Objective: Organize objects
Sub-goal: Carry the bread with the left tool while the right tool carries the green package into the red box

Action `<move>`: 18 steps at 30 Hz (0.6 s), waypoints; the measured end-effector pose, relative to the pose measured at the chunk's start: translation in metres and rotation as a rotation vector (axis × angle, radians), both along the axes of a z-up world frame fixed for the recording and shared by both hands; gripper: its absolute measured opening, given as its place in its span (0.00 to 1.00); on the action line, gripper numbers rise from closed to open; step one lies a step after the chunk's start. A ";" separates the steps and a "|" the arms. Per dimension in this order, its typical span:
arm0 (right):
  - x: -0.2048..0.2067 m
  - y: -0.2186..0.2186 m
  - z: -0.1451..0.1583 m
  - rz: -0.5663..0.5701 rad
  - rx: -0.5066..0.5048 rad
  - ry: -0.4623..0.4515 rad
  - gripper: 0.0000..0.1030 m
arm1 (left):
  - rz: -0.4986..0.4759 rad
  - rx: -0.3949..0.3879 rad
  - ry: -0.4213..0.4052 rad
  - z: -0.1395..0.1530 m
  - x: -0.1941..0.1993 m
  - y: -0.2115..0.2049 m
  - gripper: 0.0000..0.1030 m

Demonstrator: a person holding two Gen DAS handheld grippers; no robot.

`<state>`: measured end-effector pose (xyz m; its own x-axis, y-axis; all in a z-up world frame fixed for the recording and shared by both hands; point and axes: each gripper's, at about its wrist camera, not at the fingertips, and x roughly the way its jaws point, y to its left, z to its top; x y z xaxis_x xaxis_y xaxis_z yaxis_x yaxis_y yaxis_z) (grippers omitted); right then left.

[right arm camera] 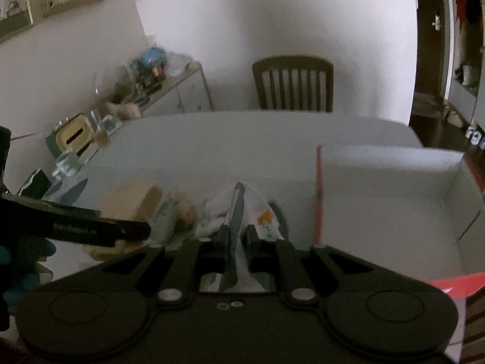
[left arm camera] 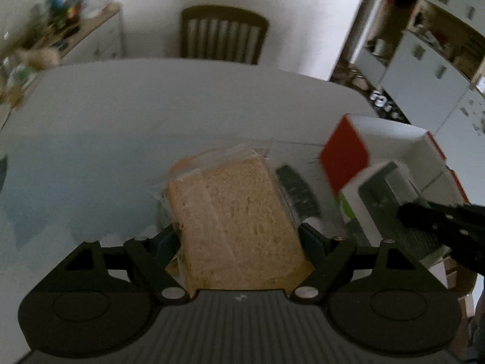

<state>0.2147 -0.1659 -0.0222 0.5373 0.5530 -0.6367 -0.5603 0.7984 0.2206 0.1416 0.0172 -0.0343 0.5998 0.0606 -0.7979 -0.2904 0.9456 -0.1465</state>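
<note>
The left gripper (left arm camera: 239,236) clamps a clear-wrapped loaf of sliced bread (left arm camera: 233,218), its fingers pressed against both sides of the pack, which is held above the pale table (left arm camera: 121,139). Just to its right, the right gripper (right arm camera: 238,235) pinches a thin white packet (right arm camera: 242,212) with grey and orange print, its jaws nearly together on the packet's edge. An open red-and-white cardboard box (right arm camera: 394,197) sits on the table at the right, beside both held items. More small goods, too blurred to identify, lie on the table between the two tools. A wooden chair (left arm camera: 224,35) stands at the table's far edge against the white wall.
</note>
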 end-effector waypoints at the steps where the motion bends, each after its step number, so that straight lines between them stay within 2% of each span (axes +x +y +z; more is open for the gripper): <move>1: 0.003 -0.003 0.002 -0.008 0.002 -0.005 0.10 | -0.014 0.001 -0.006 0.003 0.006 -0.006 0.81; 11: 0.040 -0.053 0.017 -0.128 0.014 -0.076 0.10 | -0.186 0.041 -0.039 0.020 0.070 -0.073 0.81; 18: 0.069 -0.091 0.017 -0.238 0.012 -0.099 0.10 | -0.272 0.052 -0.030 0.020 0.112 -0.116 0.81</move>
<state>0.2841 -0.2568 -0.0048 0.7126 0.4107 -0.5688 -0.3761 0.9080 0.1844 0.2533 -0.0992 -0.0138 0.6227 -0.0652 -0.7797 -0.0213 0.9947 -0.1001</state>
